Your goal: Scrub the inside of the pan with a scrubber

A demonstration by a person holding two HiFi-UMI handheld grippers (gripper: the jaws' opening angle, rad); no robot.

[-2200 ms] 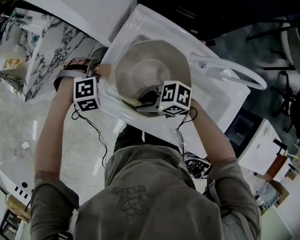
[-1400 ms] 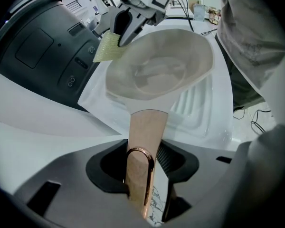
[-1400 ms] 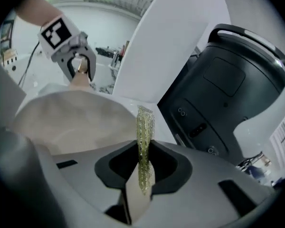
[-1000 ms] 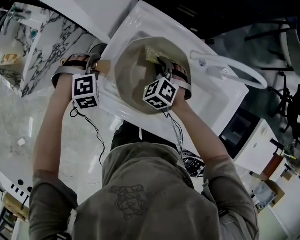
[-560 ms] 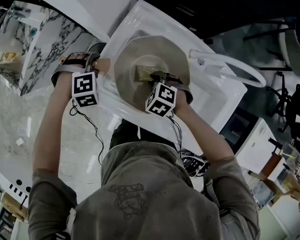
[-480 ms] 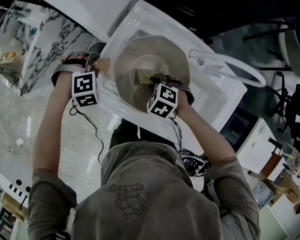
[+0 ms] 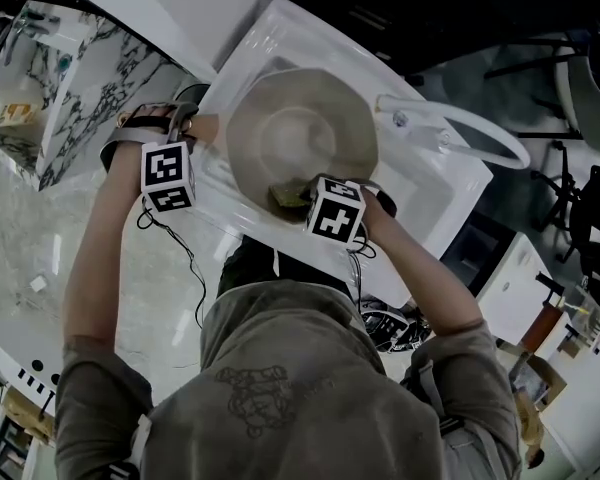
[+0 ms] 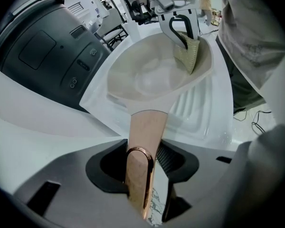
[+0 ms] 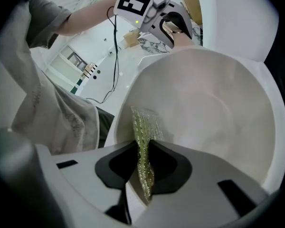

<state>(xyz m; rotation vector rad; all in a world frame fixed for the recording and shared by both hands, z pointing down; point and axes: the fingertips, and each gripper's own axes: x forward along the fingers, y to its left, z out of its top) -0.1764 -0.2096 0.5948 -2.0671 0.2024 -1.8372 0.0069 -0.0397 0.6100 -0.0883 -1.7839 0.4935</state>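
Note:
A cream pan (image 7: 302, 133) sits in a white sink (image 7: 435, 183). Its copper-coloured handle (image 8: 143, 141) points left, and my left gripper (image 8: 147, 184) is shut on it, holding the pan by that handle. My right gripper (image 9: 141, 163) is shut on a thin yellow-green scrubber (image 9: 143, 141) that stands on edge between the jaws. The scrubber (image 7: 288, 192) presses against the inside of the pan's near wall, by the rim closest to the person. In the left gripper view the scrubber (image 8: 189, 56) shows against the pan's (image 8: 156, 77) far side.
A white faucet (image 7: 460, 133) arches over the sink's right side. A marbled block (image 7: 75, 78) stands on the counter at left. Cables (image 7: 185, 268) hang from both grippers. A dark appliance (image 8: 42, 56) sits beyond the sink in the left gripper view.
My right gripper has dragged the scrubber from the pan's far wall through its middle to the near wall. The left gripper and the pan have stayed put.

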